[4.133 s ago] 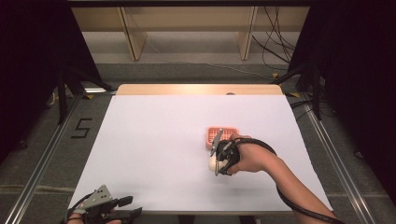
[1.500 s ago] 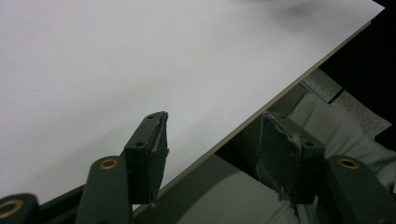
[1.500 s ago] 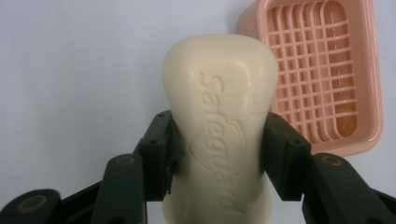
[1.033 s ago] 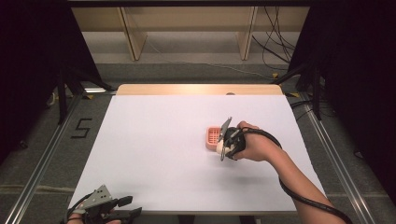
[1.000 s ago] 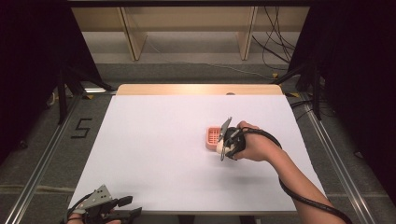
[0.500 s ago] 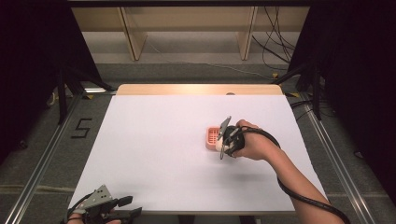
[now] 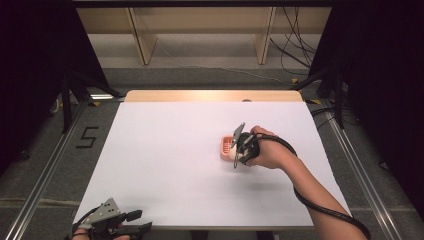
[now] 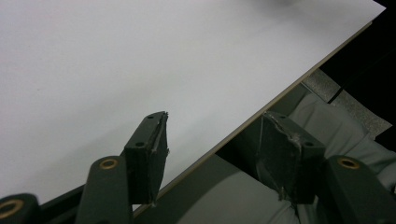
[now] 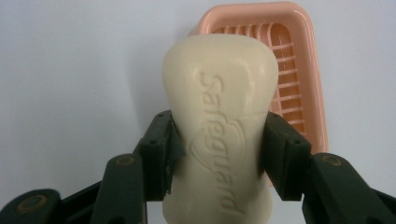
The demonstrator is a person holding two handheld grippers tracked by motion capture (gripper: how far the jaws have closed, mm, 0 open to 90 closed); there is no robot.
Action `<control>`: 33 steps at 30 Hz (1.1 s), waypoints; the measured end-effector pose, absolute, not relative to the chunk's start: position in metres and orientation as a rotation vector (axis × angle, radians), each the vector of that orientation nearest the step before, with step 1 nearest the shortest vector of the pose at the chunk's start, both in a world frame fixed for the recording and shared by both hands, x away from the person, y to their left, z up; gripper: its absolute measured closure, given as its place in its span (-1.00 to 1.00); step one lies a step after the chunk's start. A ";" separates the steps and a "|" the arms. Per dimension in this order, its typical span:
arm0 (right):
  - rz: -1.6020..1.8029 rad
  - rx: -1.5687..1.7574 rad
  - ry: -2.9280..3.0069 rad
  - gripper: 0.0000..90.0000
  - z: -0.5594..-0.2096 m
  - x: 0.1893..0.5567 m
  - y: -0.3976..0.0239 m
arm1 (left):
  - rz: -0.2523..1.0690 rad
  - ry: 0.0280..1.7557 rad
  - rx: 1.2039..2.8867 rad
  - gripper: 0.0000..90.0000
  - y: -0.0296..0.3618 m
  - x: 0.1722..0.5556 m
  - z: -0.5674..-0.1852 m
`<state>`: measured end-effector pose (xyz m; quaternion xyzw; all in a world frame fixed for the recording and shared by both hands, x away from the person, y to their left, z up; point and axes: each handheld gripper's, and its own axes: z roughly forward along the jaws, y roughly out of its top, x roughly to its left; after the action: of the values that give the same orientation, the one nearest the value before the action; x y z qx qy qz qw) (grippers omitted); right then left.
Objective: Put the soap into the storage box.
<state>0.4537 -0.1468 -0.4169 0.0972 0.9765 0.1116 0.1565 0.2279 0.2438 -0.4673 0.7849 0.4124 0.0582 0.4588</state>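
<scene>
A: Soap bar point(image 9: 219, 126), cream, stamped with raised lettering, clamped across its narrow waist by the right hand-held gripper point(image 9: 217, 149). Both black pads pressed flat against its sides.

B: Held over the surface point(image 7: 165, 150) or resting on it?

A: Held up off the white surface, just in front of the soap dish point(image 9: 299, 74) and overlapping its near edge in the right gripper view. Hard to tell whether touching the dish.

B: Dish itself?

A: Pink, rectangular with rounded corners, ribbed inside, lying flat on the surface right of centre. Seen in the high view as a small pink tray point(image 7: 226, 146) just left of the right hand-held gripper point(image 7: 241, 148).

B: Right hand point(image 7: 265, 150)?

A: Wrapped around the gripper body, forearm running in from the lower right corner, black cable trailing along the arm.

B: And the left hand-held gripper point(image 7: 131, 226)?

A: Parked at the near left corner of the surface, well apart from soap and dish. Grey three-cornered plate on top, visible in the high view.

B: Grasping anything?

A: Nothing. Jaws spread wide in the left gripper view, one over the white surface, the other past its edge, above grey cloth point(image 8: 233, 196). Released, with the surface edge running diagonally between them.
</scene>
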 end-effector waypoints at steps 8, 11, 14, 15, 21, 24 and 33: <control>0.324 0.347 2.791 0.12 -0.418 0.456 -0.146 | 0.140 1.021 1.931 -0.08 0.244 0.228 -0.467; 0.330 0.335 2.792 0.12 -0.418 0.458 -0.146 | 0.141 1.021 1.930 -0.08 0.244 0.228 -0.467; 0.331 0.347 2.786 0.12 -0.418 0.460 -0.145 | 0.140 1.021 1.932 -0.08 0.244 0.228 -0.467; 0.331 0.364 2.794 0.12 -0.419 0.461 -0.145 | 0.141 1.021 1.930 -0.08 0.244 0.228 -0.467; 0.325 0.335 2.792 0.12 -0.420 0.465 -0.145 | 0.139 1.022 1.929 -0.08 0.244 0.228 -0.468; 0.320 0.351 2.797 0.12 -0.421 0.466 -0.145 | 0.135 1.028 1.927 -0.08 0.244 0.228 -0.467; 0.319 0.356 2.791 0.12 -0.424 0.473 -0.144 | 0.141 1.023 1.931 -0.08 0.244 0.228 -0.467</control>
<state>0.4727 -0.1439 -0.4236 0.1241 0.9738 0.1114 0.1544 0.2280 0.2441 -0.4674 0.7838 0.4152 0.0572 0.4583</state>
